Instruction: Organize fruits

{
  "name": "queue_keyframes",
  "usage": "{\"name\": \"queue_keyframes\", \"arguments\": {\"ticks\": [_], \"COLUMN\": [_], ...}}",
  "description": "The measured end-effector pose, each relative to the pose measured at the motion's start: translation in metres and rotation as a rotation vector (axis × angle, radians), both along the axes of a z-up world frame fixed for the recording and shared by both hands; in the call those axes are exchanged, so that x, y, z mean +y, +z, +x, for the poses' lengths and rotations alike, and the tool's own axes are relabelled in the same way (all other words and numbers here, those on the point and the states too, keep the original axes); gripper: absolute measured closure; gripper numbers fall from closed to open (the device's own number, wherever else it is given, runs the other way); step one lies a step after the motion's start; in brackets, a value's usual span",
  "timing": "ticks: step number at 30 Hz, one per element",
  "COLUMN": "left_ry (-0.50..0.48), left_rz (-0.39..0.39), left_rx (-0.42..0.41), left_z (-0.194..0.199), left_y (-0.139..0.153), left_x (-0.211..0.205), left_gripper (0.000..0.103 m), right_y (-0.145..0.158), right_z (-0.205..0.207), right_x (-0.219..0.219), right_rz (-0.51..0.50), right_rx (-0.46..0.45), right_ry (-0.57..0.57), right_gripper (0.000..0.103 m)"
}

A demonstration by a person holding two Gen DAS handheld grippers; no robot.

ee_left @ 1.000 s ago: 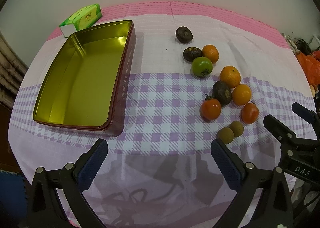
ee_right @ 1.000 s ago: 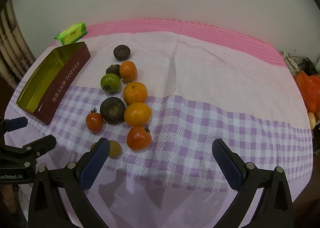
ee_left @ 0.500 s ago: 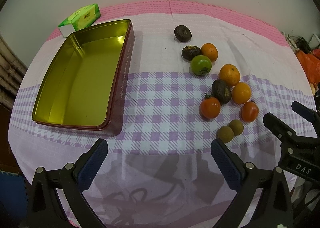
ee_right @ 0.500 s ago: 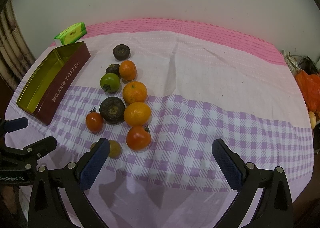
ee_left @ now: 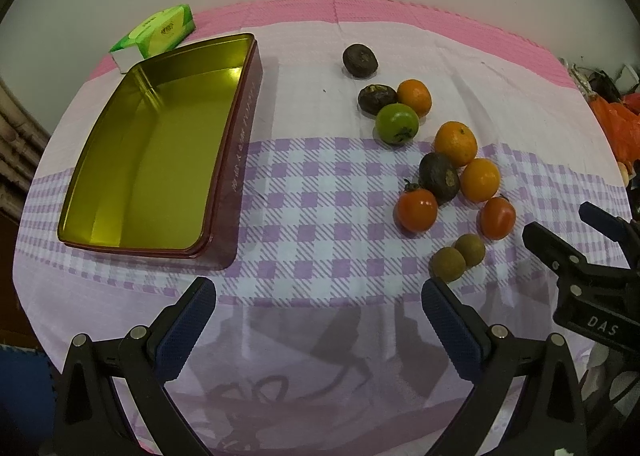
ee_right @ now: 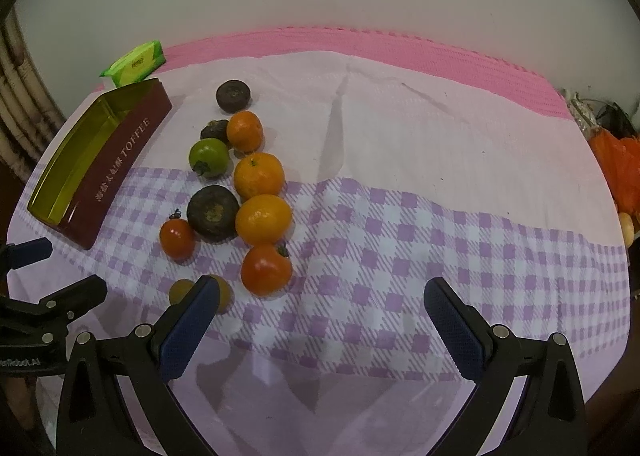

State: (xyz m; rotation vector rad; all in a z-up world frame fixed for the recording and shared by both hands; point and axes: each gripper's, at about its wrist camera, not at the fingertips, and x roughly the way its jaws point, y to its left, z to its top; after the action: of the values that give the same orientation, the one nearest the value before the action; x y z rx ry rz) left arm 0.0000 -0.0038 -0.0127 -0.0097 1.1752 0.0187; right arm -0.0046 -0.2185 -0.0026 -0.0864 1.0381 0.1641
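Note:
An empty gold-lined maroon tin (ee_left: 152, 159) lies on the left of the table; it also shows in the right wrist view (ee_right: 120, 159). Several fruits lie loose to its right: oranges (ee_left: 456, 143), dark fruits (ee_left: 360, 60), a green fruit (ee_left: 397, 123), red tomatoes (ee_left: 416, 209) and two small brown fruits (ee_left: 447, 264). In the right wrist view the nearest are a tomato (ee_right: 266, 270) and an orange (ee_right: 263, 219). My left gripper (ee_left: 318, 306) is open and empty near the table's front. My right gripper (ee_right: 320, 308) is open and empty, just right of the fruits.
A green tissue pack (ee_left: 154, 33) lies behind the tin. An orange bag (ee_right: 618, 163) sits off the table's right edge. The pink and purple checked cloth (ee_right: 440, 215) covers the table. A wall stands close behind.
Both views have shifted very slightly; the fruits and tin have stayed in place and both grippers remain open.

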Motion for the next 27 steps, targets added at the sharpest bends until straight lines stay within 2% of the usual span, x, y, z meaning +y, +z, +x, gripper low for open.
{"name": "queue_keyframes", "arguments": {"ticks": [8, 15, 20, 22, 27], "left_ry": [-0.024, -0.102, -0.167, -0.181, -0.231], "left_rz": [-0.016, -0.037, -0.106, -0.113, -0.118], "left_rx": [0.004, 0.016, 0.05, 0.06, 0.103], "left_z": [0.006, 0.011, 0.018, 0.021, 0.024], "left_y": [-0.001, -0.004, -0.011, -0.013, -0.023], "left_x": [-0.002, -0.019, -0.028, -0.031, -0.045], "left_gripper": [0.001, 0.001, 0.002, 0.005, 0.022], "right_y": [-0.01, -0.019, -0.023, -0.024, -0.031], "right_z": [0.007, 0.012, 0.015, 0.016, 0.019], "right_x": [-0.012, -0.022, -0.031, -0.033, -0.04], "right_rz": [-0.009, -0.012, -0.005, -0.005, -0.005], "right_rx": [0.043, 0.08, 0.096, 0.102, 0.127], "right_ry": [-0.046, -0.087, -0.114, -0.122, -0.141], "right_gripper": [0.002, 0.002, 0.002, 0.002, 0.002]}}
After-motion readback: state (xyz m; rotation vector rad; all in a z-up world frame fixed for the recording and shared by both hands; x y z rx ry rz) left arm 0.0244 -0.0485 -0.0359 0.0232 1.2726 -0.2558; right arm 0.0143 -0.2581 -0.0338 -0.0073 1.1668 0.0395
